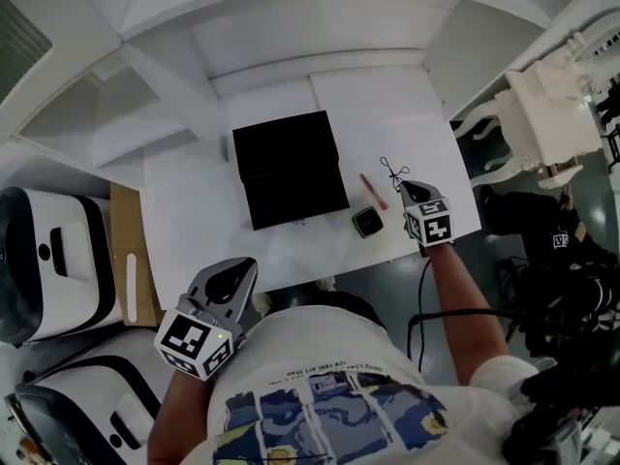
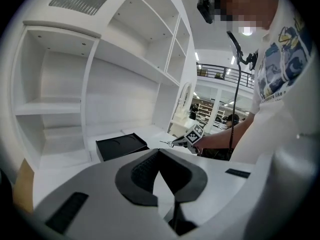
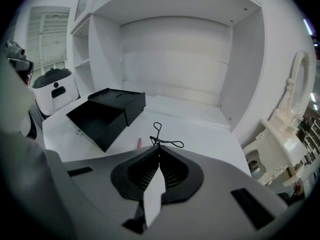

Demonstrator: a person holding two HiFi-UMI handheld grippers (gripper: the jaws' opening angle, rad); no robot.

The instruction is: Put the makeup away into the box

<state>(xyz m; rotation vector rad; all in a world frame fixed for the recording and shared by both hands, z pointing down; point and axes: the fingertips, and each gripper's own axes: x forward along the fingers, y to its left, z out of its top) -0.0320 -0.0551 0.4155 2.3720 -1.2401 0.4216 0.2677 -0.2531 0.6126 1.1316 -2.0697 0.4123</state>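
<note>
An open black box (image 1: 291, 168) lies on the white desk (image 1: 194, 221); it also shows as the box (image 3: 105, 111) and the box (image 2: 120, 146) in both gripper views. My right gripper (image 1: 404, 186) hangs above the desk's right part, shut on a thin black eyelash curler (image 1: 391, 171). The curler (image 3: 156, 140) sticks out past the right gripper (image 3: 159, 146). A pink stick (image 1: 373, 191) and a small black compact (image 1: 367, 222) lie between box and gripper. My left gripper (image 1: 232, 271) is off the desk's front edge, its jaw tips together in the left gripper (image 2: 159, 151) view, holding nothing.
White shelves rise behind and left of the desk. Two white rounded machines (image 1: 48, 260) and a cardboard sheet (image 1: 121, 250) stand at the left. An ornate white mirror stand (image 1: 542, 114) and dark cables (image 1: 562, 298) are at the right.
</note>
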